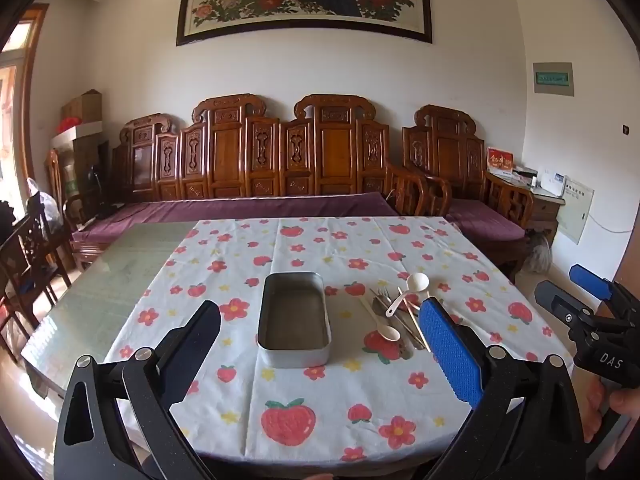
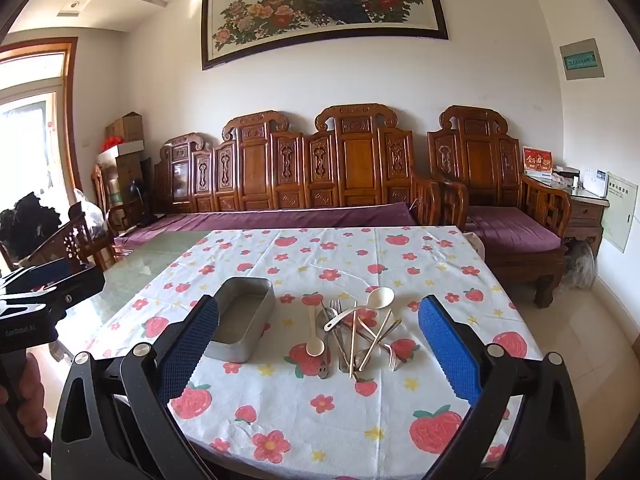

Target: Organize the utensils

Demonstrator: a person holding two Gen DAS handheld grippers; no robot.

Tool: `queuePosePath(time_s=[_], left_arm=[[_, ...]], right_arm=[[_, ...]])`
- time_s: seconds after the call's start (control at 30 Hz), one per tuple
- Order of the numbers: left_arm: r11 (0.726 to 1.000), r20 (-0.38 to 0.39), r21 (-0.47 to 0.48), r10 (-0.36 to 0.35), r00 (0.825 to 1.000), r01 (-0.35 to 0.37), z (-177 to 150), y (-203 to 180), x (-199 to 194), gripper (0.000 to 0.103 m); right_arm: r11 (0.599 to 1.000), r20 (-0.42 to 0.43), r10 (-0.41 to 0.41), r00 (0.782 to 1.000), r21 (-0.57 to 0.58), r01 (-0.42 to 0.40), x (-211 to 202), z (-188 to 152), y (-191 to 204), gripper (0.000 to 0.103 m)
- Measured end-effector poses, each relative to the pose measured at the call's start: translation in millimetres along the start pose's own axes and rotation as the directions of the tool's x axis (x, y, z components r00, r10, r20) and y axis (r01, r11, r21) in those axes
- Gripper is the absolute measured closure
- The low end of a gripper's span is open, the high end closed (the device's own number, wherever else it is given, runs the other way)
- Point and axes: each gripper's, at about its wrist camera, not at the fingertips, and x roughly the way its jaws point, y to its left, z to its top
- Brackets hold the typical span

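An empty rectangular metal tin [image 1: 294,320] [image 2: 244,326] sits on the strawberry-print tablecloth [image 1: 320,412] [image 2: 320,420]. To its right lies a loose pile of utensils [image 1: 394,316] [image 2: 356,336]: a cream ladle-like spoon [image 1: 416,284] [image 2: 380,296], a small cream spoon [image 1: 388,332] [image 2: 315,346], metal forks [image 2: 394,358] and chopsticks [image 2: 353,340]. My left gripper [image 1: 320,352] hangs open above the near side of the tin. My right gripper [image 2: 318,348] hangs open in front of the pile, nothing between its fingers. The right gripper also shows at the right edge of the left wrist view [image 1: 592,312].
The cloth covers the right part of a glass-topped table [image 1: 100,288] [image 2: 152,256]. A carved wooden sofa [image 1: 280,160] [image 2: 320,168] with purple cushions stands behind it. Wooden chairs [image 1: 28,264] stand at the left. A person's hands [image 1: 624,400] hold the gripper handles.
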Motion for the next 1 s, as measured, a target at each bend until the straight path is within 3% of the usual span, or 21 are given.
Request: queuePosePath(time_s=[1.0], left_arm=[[1.0,0.011,-0.005,-0.001,1.0,0.001,7.4,-3.9,-4.2,0.007]], right_arm=[[1.0,0.006,0.001,1.0,0.001,-0.001,-2.1,1.9,1.8,0.003]])
